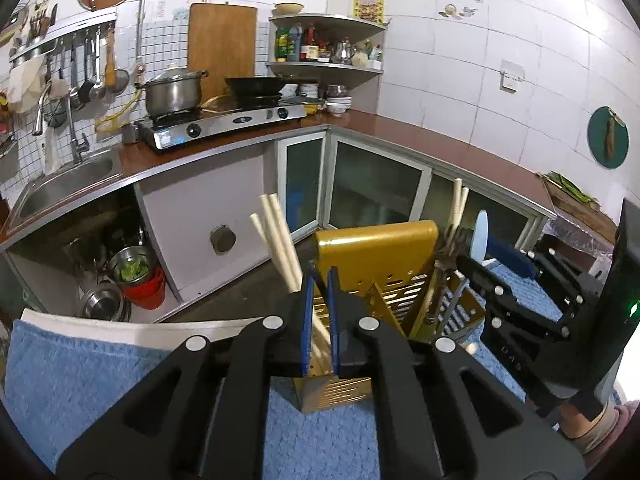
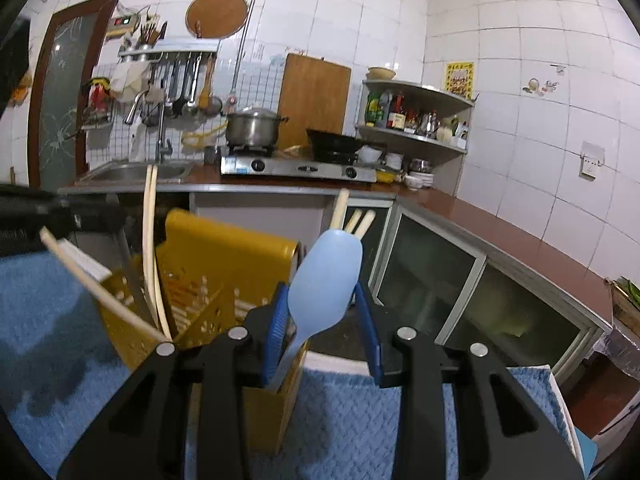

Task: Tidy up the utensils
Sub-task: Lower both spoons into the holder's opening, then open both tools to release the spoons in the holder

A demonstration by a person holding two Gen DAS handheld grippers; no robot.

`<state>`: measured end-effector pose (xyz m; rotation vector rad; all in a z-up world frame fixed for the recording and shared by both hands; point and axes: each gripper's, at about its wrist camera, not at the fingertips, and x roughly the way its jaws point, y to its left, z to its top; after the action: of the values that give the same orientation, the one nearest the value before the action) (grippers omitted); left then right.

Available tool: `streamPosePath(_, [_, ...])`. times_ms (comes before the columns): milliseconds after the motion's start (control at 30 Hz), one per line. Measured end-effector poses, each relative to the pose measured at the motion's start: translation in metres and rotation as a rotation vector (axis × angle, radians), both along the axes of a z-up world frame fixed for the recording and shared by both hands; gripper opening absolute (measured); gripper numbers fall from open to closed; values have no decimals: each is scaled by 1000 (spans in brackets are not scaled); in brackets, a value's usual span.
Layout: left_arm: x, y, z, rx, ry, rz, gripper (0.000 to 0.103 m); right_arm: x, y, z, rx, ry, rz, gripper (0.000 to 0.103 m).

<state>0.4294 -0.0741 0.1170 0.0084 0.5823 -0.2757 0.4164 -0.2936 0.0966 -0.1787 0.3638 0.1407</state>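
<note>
Chopsticks [image 1: 280,240] pinched by the left gripper [image 1: 320,280] enter the yellow holder [image 1: 376,252]; right gripper [image 2: 322,304] clasps the blue spoon [image 2: 326,276] above it, undropped.

Home kitchen, tiled walls.
I see a gas stove [image 1: 224,126] carrying a steel pot [image 1: 172,90] and wok [image 1: 256,85], a sink [image 1: 60,184], hanging ladles [image 1: 90,68], and a corner condiment shelf [image 1: 324,44].

White tiled walls [image 1: 460,60], brown countertop [image 1: 400,136], glass-front cabinets [image 1: 376,184]

Upright chopsticks [image 1: 280,240] crowding holder [image 1: 372,256] mouth
</note>
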Motion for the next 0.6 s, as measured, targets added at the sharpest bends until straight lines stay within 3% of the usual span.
streamPosePath(100, [-4, 5, -1, -4, 11, 4, 7, 0, 1, -7, 9, 17, 15, 35])
streamPosePath(200, [-16, 13, 2, -7, -6, 15, 30, -2, 2, -9, 6, 38, 24, 38])
streamPosePath(267, [-26, 21, 5, -22, -20, 32, 51, -4, 2, -7, 17, 54, 25, 51])
streamPosePath(400, [-46, 37, 8, -28, -28, 50, 58, -20, -3, -1, 31, 70, 10, 52])
streamPosePath(467, [-63, 48, 13, -28, -54, 75, 76, -34, -7, 5, 37, 67, 4, 56])
streamPosePath(600, [-98, 67, 19, -48, -88, 107, 93, -71, -13, 17, 60, 43, -14, 69])
